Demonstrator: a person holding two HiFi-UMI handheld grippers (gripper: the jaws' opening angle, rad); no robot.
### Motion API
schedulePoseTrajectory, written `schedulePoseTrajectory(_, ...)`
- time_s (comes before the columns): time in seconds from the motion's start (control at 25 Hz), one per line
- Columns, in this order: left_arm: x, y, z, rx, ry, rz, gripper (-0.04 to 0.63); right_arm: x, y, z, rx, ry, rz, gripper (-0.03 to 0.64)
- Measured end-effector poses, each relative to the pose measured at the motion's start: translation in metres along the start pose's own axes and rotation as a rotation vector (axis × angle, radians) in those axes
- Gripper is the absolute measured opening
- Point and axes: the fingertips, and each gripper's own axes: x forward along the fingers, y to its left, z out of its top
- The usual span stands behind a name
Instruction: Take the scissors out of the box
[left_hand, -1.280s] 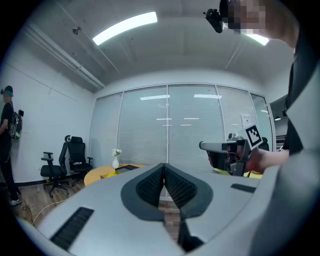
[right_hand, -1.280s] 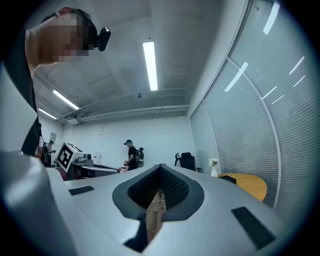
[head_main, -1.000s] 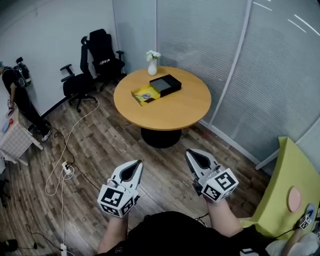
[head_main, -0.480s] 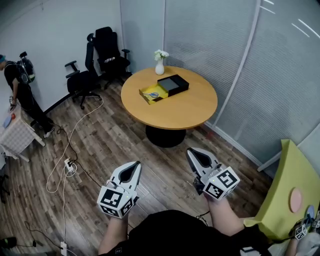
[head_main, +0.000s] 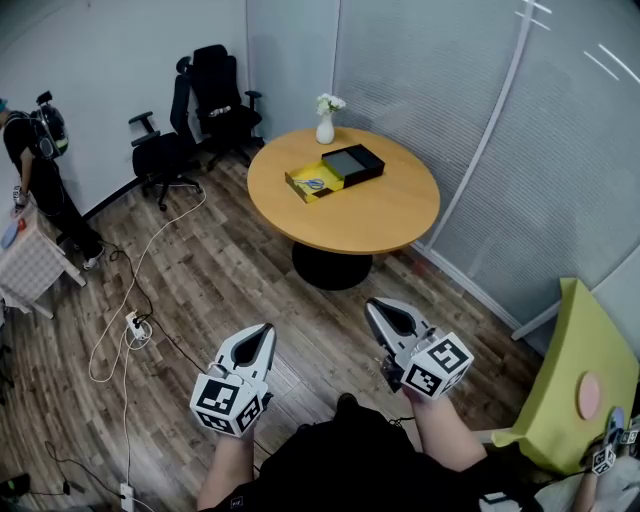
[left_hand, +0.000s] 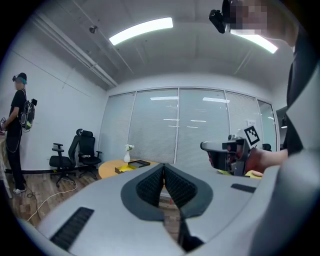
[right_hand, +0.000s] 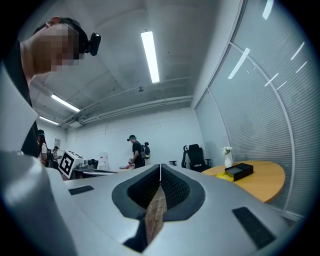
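Far ahead in the head view, a round wooden table (head_main: 380, 215) carries an open yellow box (head_main: 312, 183) with blue-handled scissors (head_main: 314, 184) inside. A black lid (head_main: 352, 163) lies beside the box. Both grippers hover over the floor, well short of the table. My left gripper (head_main: 265, 329) is shut and empty, and so is my right gripper (head_main: 372, 306). In the left gripper view the jaws (left_hand: 163, 166) meet at the tip, with the table (left_hand: 111, 168) small in the distance. The right gripper view shows its jaws (right_hand: 160, 166) shut, and the table (right_hand: 257, 181) with the black lid (right_hand: 239, 171) at the right.
A white vase with flowers (head_main: 325, 128) stands at the table's far edge. Two black office chairs (head_main: 190, 110) are at the back left, and a person (head_main: 35, 170) stands by the left wall. Cables (head_main: 130, 330) trail over the wood floor. A green chair (head_main: 580, 370) is at the right.
The table and box have shifted right and slightly up in the head view as I moved across the room. Both grippers stay shut and sit a little lower in the picture.
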Motion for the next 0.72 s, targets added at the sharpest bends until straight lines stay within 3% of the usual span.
schedulePoseTrajectory(0.4,0.047,0.034,-0.011,-0.007,0.047,-0.01,0.012,0.047,-0.042,-0.02,0.068,0.028,0.013,0.037)
schedulePoseTrajectory(0.72,0.127,0.063,-0.007,0.004,0.098,-0.026,0.012,0.095,-0.118,-0.023,0.138,0.024,0.023,0.037)
